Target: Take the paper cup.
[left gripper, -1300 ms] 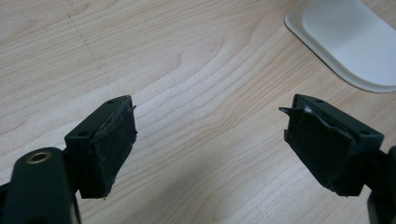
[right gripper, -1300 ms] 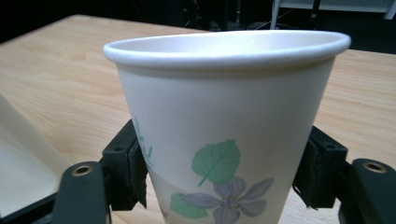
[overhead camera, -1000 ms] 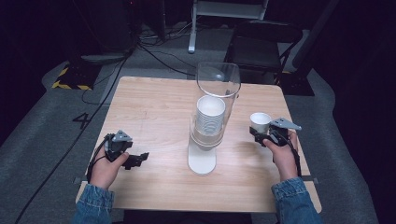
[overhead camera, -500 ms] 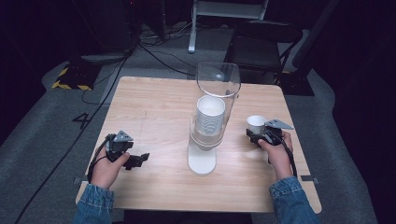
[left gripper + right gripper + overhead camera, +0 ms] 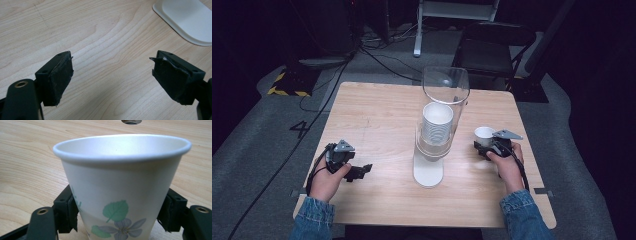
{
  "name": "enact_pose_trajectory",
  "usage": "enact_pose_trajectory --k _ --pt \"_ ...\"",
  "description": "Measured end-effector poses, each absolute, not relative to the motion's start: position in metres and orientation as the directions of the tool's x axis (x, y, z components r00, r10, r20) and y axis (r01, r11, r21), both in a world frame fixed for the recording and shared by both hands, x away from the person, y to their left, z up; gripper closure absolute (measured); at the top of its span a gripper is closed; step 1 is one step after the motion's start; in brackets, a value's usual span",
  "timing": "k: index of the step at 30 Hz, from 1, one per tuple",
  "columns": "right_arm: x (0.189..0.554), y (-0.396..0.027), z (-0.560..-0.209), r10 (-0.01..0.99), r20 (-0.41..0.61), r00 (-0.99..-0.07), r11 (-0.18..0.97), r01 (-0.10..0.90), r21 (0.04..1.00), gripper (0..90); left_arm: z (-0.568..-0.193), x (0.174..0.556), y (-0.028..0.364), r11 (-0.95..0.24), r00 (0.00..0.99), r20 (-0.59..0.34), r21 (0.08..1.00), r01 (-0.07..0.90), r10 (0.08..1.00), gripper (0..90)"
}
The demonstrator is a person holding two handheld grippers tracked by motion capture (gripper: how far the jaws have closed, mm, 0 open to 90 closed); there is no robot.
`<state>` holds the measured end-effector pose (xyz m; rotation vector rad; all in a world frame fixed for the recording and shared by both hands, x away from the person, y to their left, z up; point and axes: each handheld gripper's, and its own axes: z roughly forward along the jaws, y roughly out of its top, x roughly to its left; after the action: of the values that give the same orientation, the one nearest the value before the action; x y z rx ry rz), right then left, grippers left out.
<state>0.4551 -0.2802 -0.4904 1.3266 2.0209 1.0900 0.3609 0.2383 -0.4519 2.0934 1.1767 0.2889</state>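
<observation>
The dispenser (image 5: 435,131), a clear tube on a white base holding a stack of cups (image 5: 437,122), stood at the middle of the tabletop (image 5: 377,107) between the two hands. It was the one tall thing in the way of any crossing from side to side. Its base corner showed at the upper right of the left claw view (image 5: 185,20).

The right claw (image 5: 484,145) sat right of the dispenser, near but apart from it, toward the tabletop's right edge. A cup (image 5: 120,190) with a leaf and flower print stood upright between its jaws on the wood. The jaws had just been opening; the left pad lay at the cup wall and the right showed a slight gap, so the grip looked slack.

The left claw (image 5: 362,171) rested low near the front left, jaws wide apart over bare wood (image 5: 112,62). Open wood lay all round it, and across the far half behind the dispenser.
</observation>
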Motion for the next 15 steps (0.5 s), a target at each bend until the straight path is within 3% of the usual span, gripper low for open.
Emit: enact_pose_trajectory --k 11,15 --pt "0.4466 -0.2836 -0.4942 0.913 0.019 -0.407 0.235 0.565 0.791 27.4 -0.4515 0.3648 0.2339 -0.344 0.573 -0.141 0.676 0.651 0.808 16.5" --pt "0.4448 -0.2847 -0.4930 0.912 0.012 -0.410 0.241 0.560 0.793 19.1 -0.4515 0.3658 0.2323 -0.348 0.574 -0.137 0.675 0.651 0.807 16.5"
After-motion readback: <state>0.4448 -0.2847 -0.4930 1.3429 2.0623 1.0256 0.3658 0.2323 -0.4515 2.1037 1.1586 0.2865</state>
